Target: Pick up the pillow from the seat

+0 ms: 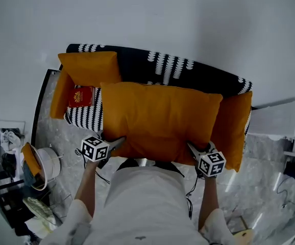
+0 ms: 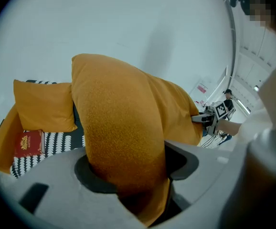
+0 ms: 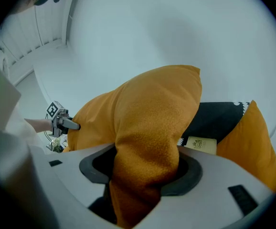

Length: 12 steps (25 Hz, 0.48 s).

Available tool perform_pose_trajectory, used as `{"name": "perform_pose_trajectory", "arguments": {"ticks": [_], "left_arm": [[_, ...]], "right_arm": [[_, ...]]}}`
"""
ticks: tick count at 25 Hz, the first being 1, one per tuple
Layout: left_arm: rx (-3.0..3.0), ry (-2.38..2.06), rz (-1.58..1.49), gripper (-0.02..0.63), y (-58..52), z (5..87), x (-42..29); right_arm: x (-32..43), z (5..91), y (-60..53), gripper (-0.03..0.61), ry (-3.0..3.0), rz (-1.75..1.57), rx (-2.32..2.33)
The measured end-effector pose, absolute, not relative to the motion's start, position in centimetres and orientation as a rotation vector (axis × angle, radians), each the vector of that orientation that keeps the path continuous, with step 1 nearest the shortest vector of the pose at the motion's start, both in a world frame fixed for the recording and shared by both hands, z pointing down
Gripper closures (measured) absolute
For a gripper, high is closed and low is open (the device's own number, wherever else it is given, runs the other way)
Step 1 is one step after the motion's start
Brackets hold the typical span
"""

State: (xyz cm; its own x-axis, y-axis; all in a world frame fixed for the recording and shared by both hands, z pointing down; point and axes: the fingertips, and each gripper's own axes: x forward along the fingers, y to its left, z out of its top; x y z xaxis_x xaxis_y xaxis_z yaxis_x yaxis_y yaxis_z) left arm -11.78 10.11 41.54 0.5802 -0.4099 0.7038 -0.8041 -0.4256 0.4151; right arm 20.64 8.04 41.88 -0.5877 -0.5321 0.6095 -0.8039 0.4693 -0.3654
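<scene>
In the head view the big orange pillow (image 1: 160, 119) fills the middle of the frame, its long axis running left to right along the front of the seat (image 1: 137, 60), broad face turned up. The left claw (image 1: 117, 143) grips its lower left corner and the right claw (image 1: 192, 148) its lower right corner. The grasp looks made. Whether the pillow's far edge is clear of the seat cannot be told here, so the lift seems begun, not finished. A smaller cushion (image 1: 89, 68) and a red book (image 1: 83, 96) lie at the upper left. In the left gripper view the jaws are clenched on a bunched pillow corner at lower centre, and the pillow's body arches away toward the right. In the right gripper view the jaws likewise squeeze a fold of orange fabric at lower centre, and the pillow stretches off to the left.
</scene>
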Motion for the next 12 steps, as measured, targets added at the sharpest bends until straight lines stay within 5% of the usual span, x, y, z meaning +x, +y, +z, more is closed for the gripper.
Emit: {"name": "perform_pose_trajectory", "arguments": {"ticks": [12], "left_arm": [[2.177, -0.962, 0.642, 0.344, 14.5, 39.4, -21.6]], "right_arm": [[10.8, 38.8, 14.9, 0.319, -2.296, 0.833, 1.238]]}}
